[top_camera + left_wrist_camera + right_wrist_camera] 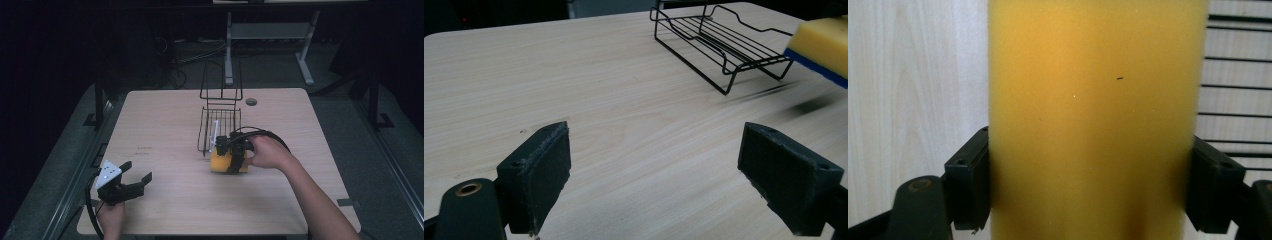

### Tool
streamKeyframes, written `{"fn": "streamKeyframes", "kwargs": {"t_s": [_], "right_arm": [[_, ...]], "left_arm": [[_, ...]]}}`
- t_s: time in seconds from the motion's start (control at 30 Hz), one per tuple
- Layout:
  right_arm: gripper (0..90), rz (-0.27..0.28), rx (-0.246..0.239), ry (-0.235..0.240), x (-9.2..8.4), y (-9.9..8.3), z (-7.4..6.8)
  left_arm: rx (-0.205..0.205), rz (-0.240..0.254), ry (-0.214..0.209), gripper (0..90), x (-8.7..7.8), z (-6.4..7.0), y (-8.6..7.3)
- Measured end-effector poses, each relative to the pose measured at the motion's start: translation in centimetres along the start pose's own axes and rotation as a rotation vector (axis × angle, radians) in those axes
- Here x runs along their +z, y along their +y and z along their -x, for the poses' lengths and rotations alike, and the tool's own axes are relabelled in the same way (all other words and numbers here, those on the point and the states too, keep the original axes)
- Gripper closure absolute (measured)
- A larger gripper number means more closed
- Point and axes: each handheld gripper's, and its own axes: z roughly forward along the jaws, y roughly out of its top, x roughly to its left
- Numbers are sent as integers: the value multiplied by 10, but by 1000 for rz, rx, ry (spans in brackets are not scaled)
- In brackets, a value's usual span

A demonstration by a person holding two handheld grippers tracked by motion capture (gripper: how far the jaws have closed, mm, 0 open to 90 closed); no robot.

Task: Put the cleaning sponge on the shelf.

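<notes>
A yellow sponge (pixel 218 163) with a blue underside (pixel 824 42) is near the table's middle, just in front of a black wire rack (pixel 220 125). My right gripper (pixel 227 161) is shut on the sponge. In the right gripper view the sponge (pixel 1093 100) sits pinched between both jaws of that gripper (pixel 1092 182). In the left gripper view the sponge hangs slightly above the wood, with a shadow under it. My left gripper (pixel 137 171) stands open near the front left corner, with bare table between the jaws of the left gripper (pixel 663 175).
The wire rack (pixel 724 45) has a tall wire back and lies just behind the sponge; its bars (pixel 1238 75) run along the right of the right gripper view. A cable hole (pixel 251 101) sits near the table's far edge. Table legs and cables lie on the floor beyond.
</notes>
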Motion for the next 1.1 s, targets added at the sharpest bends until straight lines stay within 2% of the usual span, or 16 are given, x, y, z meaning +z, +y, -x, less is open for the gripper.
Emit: {"fn": "streamKeyframes", "kwargs": {"t_s": [0.1,0.2,0.23,0.3,0.47,0.67,0.83,0.93,1.03,1.1], "right_arm": [[217,13,2,8,0,3,5],[217,-9,-6,-2,1,8,11],[217,10,2,11,1,9,15],[217,14,3,14,2,9,17],[217,-13,9,13,7,10,27],[217,6,13,19,6,15,37],[217,-10,9,6,5,22,43],[217,4,13,10,2,25,47],[217,-24,-1,-12,1,30,52],[218,-4,-8,-9,0,32,56]], "left_arm": [[1,1,-1,129,0,0,0],[-1,3,0,129,-1,0,0],[-6,5,-1,130,-1,0,0],[-4,3,0,130,-1,-1,0],[-5,4,0,130,-1,-1,0],[-5,4,0,130,-1,-1,0],[-6,4,-1,130,-1,-2,0],[-5,5,-1,130,-1,-2,0],[-6,6,-1,130,-1,-2,0],[-8,7,-1,130,0,-1,0]]}}
